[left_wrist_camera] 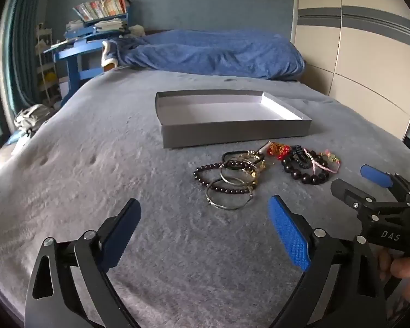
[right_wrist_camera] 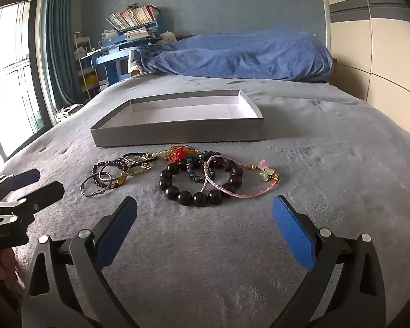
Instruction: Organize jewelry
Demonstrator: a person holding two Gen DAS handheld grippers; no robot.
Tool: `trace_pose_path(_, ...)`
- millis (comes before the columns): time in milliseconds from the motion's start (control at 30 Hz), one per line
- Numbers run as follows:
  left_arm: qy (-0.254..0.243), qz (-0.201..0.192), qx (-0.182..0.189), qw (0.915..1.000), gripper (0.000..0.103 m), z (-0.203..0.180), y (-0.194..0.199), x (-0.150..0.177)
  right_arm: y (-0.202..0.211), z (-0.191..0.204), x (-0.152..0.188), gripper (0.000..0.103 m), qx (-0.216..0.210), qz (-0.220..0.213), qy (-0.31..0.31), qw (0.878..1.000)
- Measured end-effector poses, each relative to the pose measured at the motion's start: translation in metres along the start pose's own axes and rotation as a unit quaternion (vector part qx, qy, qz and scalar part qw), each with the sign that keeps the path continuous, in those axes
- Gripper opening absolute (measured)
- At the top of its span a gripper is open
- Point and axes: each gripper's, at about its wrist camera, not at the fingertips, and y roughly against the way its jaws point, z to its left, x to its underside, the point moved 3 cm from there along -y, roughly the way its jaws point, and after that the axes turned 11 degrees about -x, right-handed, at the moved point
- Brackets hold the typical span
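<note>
Left claw [left_wrist_camera: 205,232] spread wide, empty, above grey plush bed cover [left_wrist_camera: 95,164]. Right claw [right_wrist_camera: 205,232] likewise apart, nothing between pads. Jewelry heaped on cover just in front of shallow grey cardboard tray [right_wrist_camera: 177,134]: large black bead bracelet [right_wrist_camera: 199,188], pink braided cord bracelet [right_wrist_camera: 240,188], thin silver wire bangles [left_wrist_camera: 229,191], small dark bead strand [left_wrist_camera: 205,169]. Tray interior white, bare.
</note>
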Motion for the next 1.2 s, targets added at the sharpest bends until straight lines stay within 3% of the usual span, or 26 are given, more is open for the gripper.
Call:
trace_pose_path(233,-0.010,0.017,-0.005,0.9998,0.096,-0.004,-0.011,0.000,-0.001,0.001,0.000,0.098,0.001,0.002,0.002,1.000)
trace_pose_path(467,-0.003,0.020,0.025,0.9995,0.096,-0.003,-0.015,0.004,-0.001,-0.001,0.005,0.098,-0.002,0.002,0.002,1.000)
trace_pose_path(600,0.003,0.035,0.012,0.9993,0.096,0.002,-0.016,0.003,-0.003,0.002,0.001,0.098,-0.002,0.003,0.002,1.000)
trace_pose_path(867,0.023,0.019,0.014,0.9995,0.096,0.010,-0.011,0.001,-0.003,0.003,0.001,0.098,-0.003,0.003,0.002,1.000)
trace_pose_path(1200,0.012,0.019,0.019,0.9996,0.096,0.004,-0.010,0.000,-0.003,0.003,0.001,0.098,-0.003,0.003,0.001,1.000)
